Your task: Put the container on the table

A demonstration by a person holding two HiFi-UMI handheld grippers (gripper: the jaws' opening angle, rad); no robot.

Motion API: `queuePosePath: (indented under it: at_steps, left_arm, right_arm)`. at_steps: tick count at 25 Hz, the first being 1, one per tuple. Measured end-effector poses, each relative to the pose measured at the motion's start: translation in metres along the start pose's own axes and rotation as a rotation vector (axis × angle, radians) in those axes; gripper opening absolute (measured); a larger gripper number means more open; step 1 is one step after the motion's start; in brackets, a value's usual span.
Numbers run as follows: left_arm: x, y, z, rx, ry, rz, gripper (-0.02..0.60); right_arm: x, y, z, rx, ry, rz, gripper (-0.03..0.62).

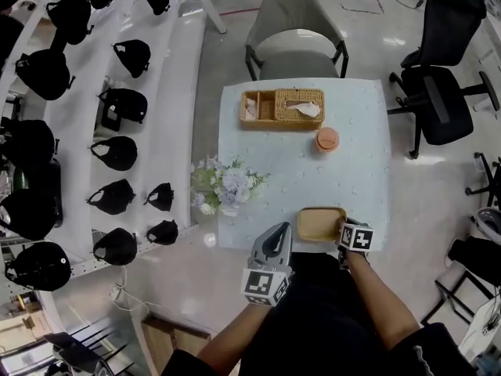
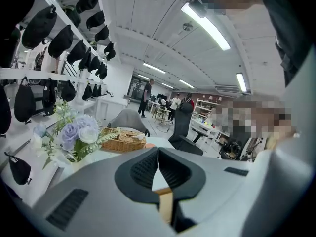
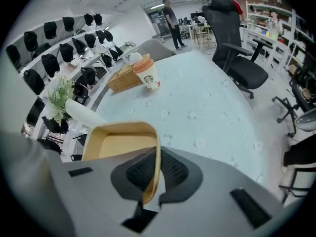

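I had right gripper (image 1: 343,232) jaws clamped on container (image 1: 320,223) right end wall. Container lower centre, over near worktop (image 1: 352,155) edge, long axis left-right, stretching left from jaws. Left gripper (image 1: 277,232) jaws shut, empty, just beside it.

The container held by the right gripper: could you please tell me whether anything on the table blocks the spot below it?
Nothing visible does. The container, pinched by its rim in the right gripper, is at the table's bare near edge; the cup, basket and flowers stand clear of it.
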State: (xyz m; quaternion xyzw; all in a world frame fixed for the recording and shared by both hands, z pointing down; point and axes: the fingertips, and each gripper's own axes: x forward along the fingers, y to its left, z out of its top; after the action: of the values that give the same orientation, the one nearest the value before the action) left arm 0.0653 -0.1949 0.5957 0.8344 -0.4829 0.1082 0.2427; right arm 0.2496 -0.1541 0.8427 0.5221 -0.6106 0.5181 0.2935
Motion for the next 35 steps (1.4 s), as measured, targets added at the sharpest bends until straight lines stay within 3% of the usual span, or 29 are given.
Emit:
queuePosePath:
  at_steps: [13,23,35]
  left_arm:
    - [0.008,0.016,-0.013,-0.007,0.04,0.003,0.009]
    - [0.011,0.021,-0.022,-0.022,0.068,0.012,0.009]
    - [0.009,0.028,-0.024,-0.019,0.064,0.026,0.009]
  right_arm:
    - [0.052,0.015,-0.012,0.005,0.053,0.004,0.02]
    - [0.067,0.015,-0.013,0.008,0.039,0.047,0.028]
    - [0.074,0.015,-0.003,-0.051,0.043,0.03,0.028]
